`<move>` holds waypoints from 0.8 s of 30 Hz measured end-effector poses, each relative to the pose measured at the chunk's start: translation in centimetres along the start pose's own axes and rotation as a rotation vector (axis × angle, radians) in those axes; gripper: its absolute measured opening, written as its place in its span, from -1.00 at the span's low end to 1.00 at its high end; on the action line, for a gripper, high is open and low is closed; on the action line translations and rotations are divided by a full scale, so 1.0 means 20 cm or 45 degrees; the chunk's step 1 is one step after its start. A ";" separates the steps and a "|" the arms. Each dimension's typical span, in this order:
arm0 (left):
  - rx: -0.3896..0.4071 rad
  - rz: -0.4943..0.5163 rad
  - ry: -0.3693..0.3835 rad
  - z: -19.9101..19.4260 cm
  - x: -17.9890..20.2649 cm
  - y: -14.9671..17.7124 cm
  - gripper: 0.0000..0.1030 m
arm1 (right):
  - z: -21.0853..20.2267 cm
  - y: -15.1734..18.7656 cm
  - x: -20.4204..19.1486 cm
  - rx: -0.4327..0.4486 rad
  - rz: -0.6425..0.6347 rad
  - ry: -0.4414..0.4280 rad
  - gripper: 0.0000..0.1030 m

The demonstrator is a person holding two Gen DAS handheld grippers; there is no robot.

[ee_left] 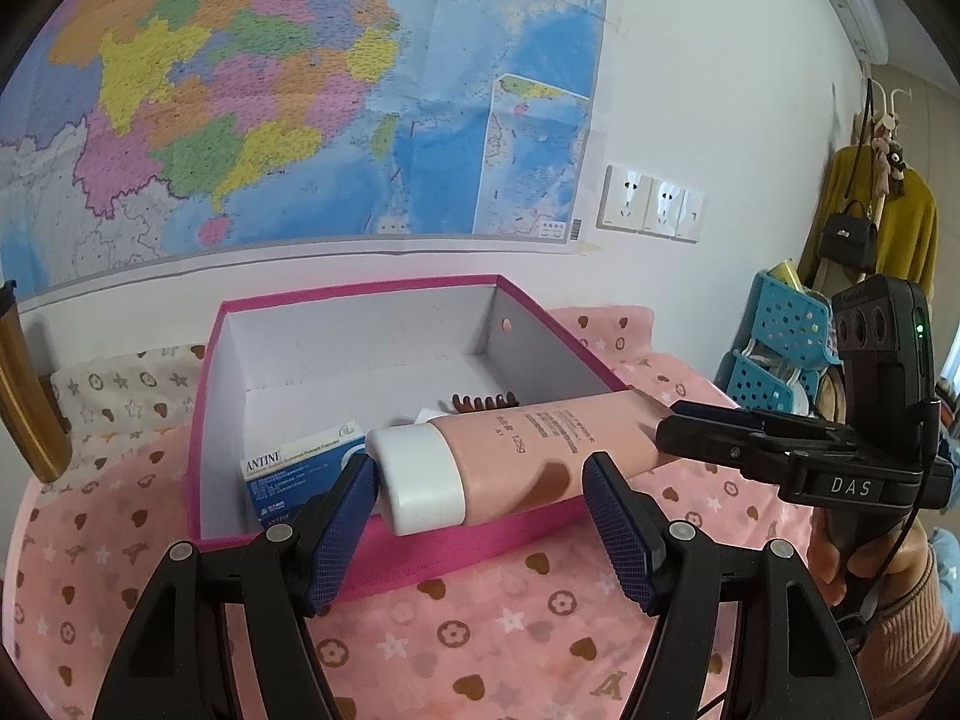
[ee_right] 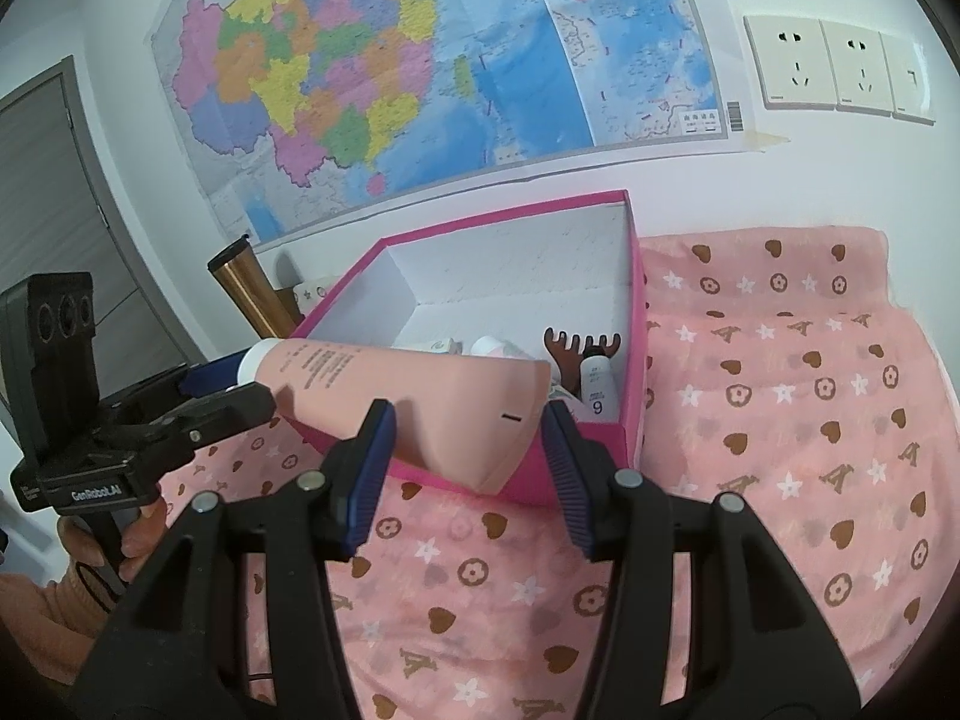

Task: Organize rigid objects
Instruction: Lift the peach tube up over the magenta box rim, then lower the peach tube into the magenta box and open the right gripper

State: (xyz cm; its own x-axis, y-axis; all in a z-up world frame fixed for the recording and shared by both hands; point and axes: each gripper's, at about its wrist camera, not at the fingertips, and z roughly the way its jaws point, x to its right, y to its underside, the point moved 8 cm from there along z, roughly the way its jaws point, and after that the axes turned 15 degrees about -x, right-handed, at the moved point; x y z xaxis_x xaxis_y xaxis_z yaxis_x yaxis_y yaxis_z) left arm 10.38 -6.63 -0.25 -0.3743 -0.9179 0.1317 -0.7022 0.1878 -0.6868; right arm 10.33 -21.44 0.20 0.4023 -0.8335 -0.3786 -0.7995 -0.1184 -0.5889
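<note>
A pink cloth (ee_right: 780, 420) printed with hearts and flowers covers the surface, and on it, against the wall with the map (ee_left: 300, 90), stands the open pink box (ee_left: 360, 552), white inside. Across the box's near rim lies the pink tube (ee_left: 528, 450), the thing being put away: its long axis runs roughly crosswise to both wrist views, the white cap (ee_left: 420, 480) toward the left gripper and the flat crimped tail toward the right one, and it looks to rest on the rim instead of down inside. In the box already sit a blue-and-white carton (ee_left: 300, 468), a brown claw clip (ee_right: 579, 348) and a small white bottle (ee_right: 597, 390). The left gripper (ee_left: 480, 510) has its blue pads spread wide to either side of the cap end, one pad just beside the cap, not pressing in from both sides. The right gripper (ee_right: 468, 450) likewise stands with its pads apart, flanking the tail end; whether either pad touches the tube I cannot tell. Each gripper is near its own end, so neither is clearly nearer overall. My judgement is that the coming move turns on this crosswise lie: the tube must drop or slide forward off the rim, away from both grippers, into the free floor of the box.
</note>
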 end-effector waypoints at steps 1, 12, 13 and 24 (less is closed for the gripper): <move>-0.001 0.000 -0.001 0.00 0.00 0.00 0.39 | 0.00 0.00 0.00 0.000 0.000 0.000 0.04; -0.012 -0.010 -0.010 0.05 -0.02 -0.04 0.39 | 0.01 -0.04 0.02 0.004 0.000 0.009 0.04; -0.013 -0.009 -0.011 0.05 -0.02 -0.04 0.39 | 0.01 -0.05 0.03 0.006 -0.001 0.010 0.04; -0.032 -0.019 -0.012 0.11 -0.04 -0.06 0.39 | 0.04 -0.08 0.05 -0.002 0.008 0.012 0.04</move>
State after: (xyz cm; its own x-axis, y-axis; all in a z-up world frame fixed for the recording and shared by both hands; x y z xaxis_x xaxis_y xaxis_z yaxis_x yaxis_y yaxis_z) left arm 12.82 -6.90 -1.08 -0.3578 -0.9239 0.1352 -0.7230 0.1825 -0.6663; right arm 12.34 -21.70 0.10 0.3929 -0.8393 -0.3757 -0.8027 -0.1137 -0.5855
